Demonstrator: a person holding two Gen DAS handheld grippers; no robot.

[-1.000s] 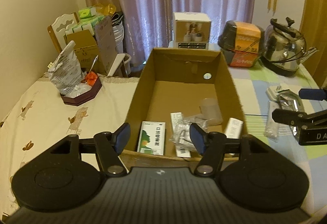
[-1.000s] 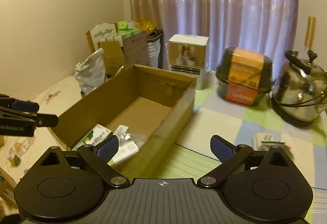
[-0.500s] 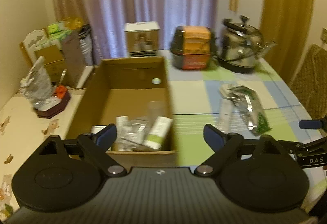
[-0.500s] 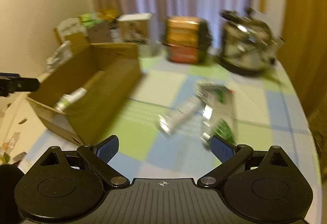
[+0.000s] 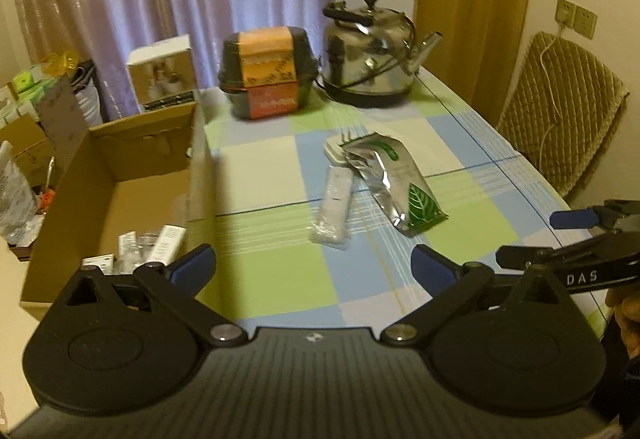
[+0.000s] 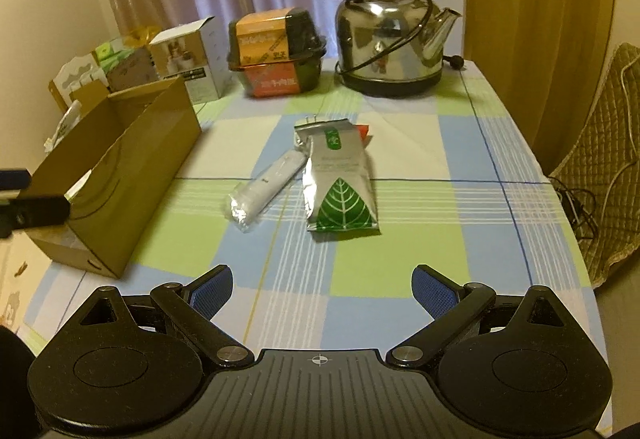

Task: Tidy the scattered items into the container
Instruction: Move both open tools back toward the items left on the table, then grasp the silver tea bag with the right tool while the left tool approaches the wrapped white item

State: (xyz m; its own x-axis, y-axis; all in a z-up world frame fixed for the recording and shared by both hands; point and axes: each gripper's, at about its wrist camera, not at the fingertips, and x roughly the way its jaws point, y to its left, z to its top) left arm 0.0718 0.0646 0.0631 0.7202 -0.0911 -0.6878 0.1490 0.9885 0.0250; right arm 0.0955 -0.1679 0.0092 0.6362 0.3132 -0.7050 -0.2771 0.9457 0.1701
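Readable marks: only one

The letters "DAS" stand in white on the black right gripper (image 5: 592, 263), seen at the right edge of the left wrist view, just right of the left gripper (image 5: 314, 263). Print on the foil pouch (image 6: 340, 183), boxes and orange-labelled tub (image 6: 276, 51) ahead is too blurred to read.

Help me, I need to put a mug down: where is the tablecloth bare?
Bare: between the cardboard box and the white packet, and right of the foil pouch toward the table edge. Crowded: the back, with the kettle and black container.
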